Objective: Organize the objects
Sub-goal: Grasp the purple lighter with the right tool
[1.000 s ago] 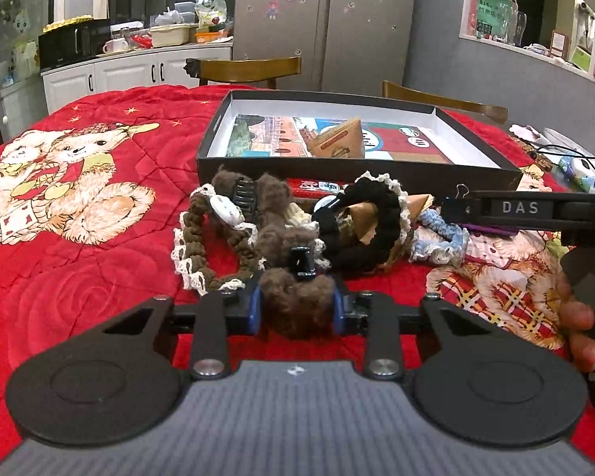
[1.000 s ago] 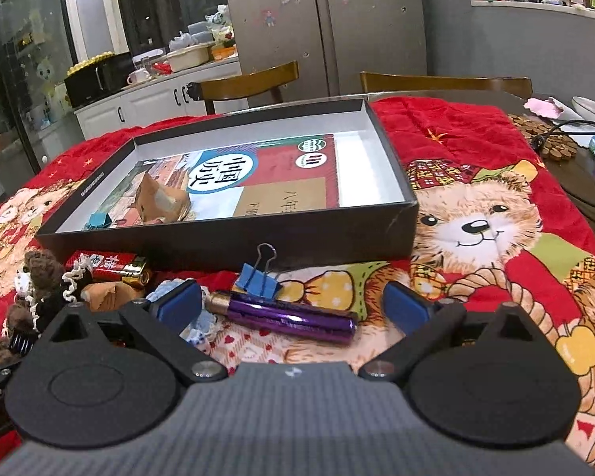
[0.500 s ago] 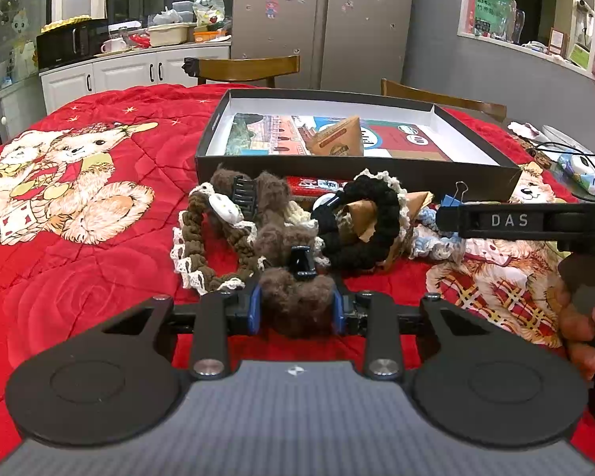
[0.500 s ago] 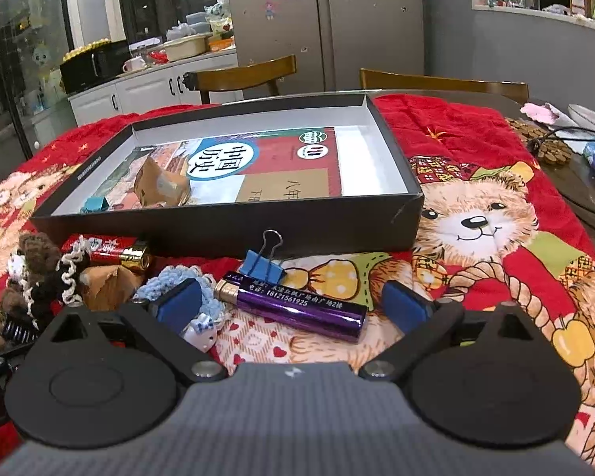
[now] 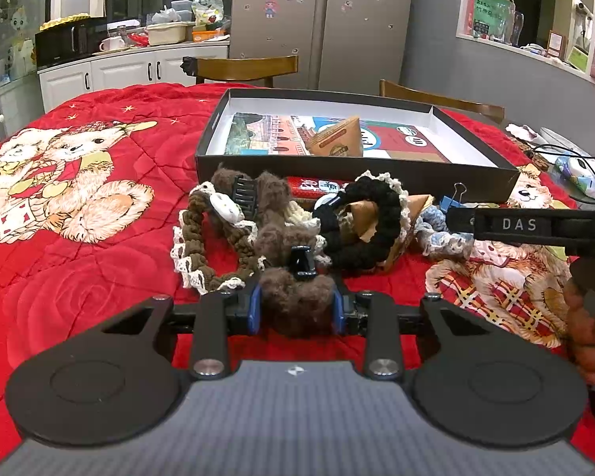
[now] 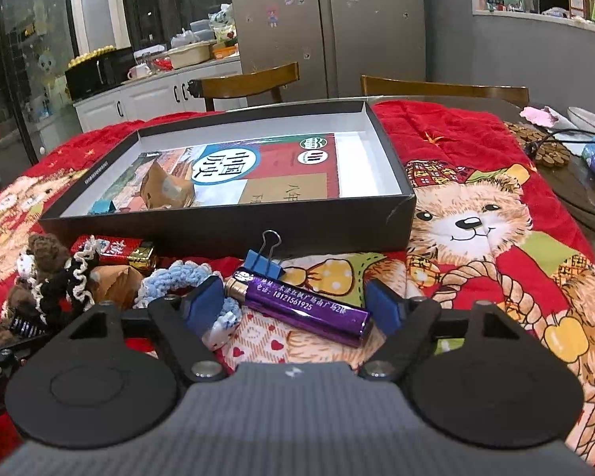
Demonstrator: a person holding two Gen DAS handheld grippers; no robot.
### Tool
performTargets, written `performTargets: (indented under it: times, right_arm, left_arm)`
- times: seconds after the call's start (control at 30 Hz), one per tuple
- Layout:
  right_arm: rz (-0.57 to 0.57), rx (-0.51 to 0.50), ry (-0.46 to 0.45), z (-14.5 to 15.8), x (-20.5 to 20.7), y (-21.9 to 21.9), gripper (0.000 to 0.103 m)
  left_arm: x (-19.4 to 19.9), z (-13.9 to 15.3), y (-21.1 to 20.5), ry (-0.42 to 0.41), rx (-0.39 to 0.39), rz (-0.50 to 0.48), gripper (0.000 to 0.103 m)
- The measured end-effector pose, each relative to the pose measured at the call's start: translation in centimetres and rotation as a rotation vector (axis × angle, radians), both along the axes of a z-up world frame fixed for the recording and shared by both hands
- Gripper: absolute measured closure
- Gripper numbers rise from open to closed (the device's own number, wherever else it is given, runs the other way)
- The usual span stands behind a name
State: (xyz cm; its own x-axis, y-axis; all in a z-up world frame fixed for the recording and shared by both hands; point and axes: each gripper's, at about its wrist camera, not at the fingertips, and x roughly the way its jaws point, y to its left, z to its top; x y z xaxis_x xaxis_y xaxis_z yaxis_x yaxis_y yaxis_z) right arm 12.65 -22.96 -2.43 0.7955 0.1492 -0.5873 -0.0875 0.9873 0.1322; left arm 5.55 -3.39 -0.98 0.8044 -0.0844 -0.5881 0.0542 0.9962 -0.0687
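A red quilted cover with teddy bears lies over the table, and on it sits the large open black box, already holding a printed sheet, a small brown paper packet and a tiny blue item at its near left corner. Just in front of the box's near wall lies the loose clutter that remains to be sorted: a tangle of crocheted bands in brown, black and pale blue, a red wrapped bar, a purple cylinder with printed text and a blue binder clip touching the cylinder's far end. The left gripper is clenched on a fuzzy brown clump at the near end of the tangle; it may be a hair clip covered in yarn, though the fuzz hides its shape. The right gripper is spread wide, its fingers straddling the purple cylinder without touching it. The step in hand looks like pick-up: left has its item, right is lined up for one. Next, the left should lift clear so the other bands do not drag along, then carry over the box wall; the right needs to close squarely across the cylinder, which looks smooth and could roll or slip
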Motion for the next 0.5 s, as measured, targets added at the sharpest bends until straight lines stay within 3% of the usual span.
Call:
performTargets:
  times: [0.5]
  right_arm:
    - [-0.026, 0.051, 0.011, 0.6, -0.2, -1.2, 0.024]
  left_arm:
    - [-0.3, 0.1, 0.2, -0.011, 0.001, -0.005, 0.066]
